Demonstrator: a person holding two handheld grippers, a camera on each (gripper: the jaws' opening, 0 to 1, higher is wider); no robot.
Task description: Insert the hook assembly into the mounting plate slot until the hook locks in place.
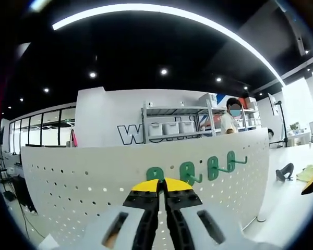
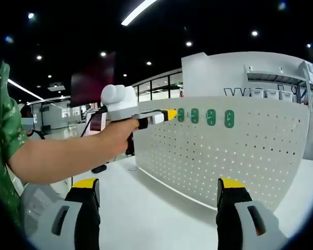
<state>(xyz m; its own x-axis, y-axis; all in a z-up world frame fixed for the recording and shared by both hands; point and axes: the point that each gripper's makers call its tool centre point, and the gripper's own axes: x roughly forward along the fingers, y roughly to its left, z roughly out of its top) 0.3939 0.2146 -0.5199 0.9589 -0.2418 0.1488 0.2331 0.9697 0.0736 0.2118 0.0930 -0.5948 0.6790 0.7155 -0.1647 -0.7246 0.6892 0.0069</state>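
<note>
Your left gripper [image 1: 162, 183] is right up at the white pegboard [image 1: 94, 177], its yellow-tipped jaws pressed together with only a thin dark line between them, and they meet just below the leftmost green hook [image 1: 155, 173], whose lower part they cover. Whether they pinch the hook itself you cannot tell from here. Three more green hooks [image 1: 214, 167] sit in a row to its right along the upper part of the board, each with a prong sticking out. In the right gripper view you see the same thing from farther back: your hand [image 2: 117, 136] holds the left gripper [image 2: 170, 114] level, its yellow tip touching the first of the four green hooks [image 2: 181, 115] on the standing pegboard [image 2: 235, 156]. Your right gripper [image 2: 158, 194] hangs well back from the board over the white table [image 2: 146, 208], jaws spread wide apart with nothing between them. Your green patterned sleeve [image 2: 2, 130] shows at the left edge of that view. Behind the board, a shelving unit with white bins [image 1: 169, 127] stands against the far wall, and a person [image 1: 229, 121] stands beside it.
</note>
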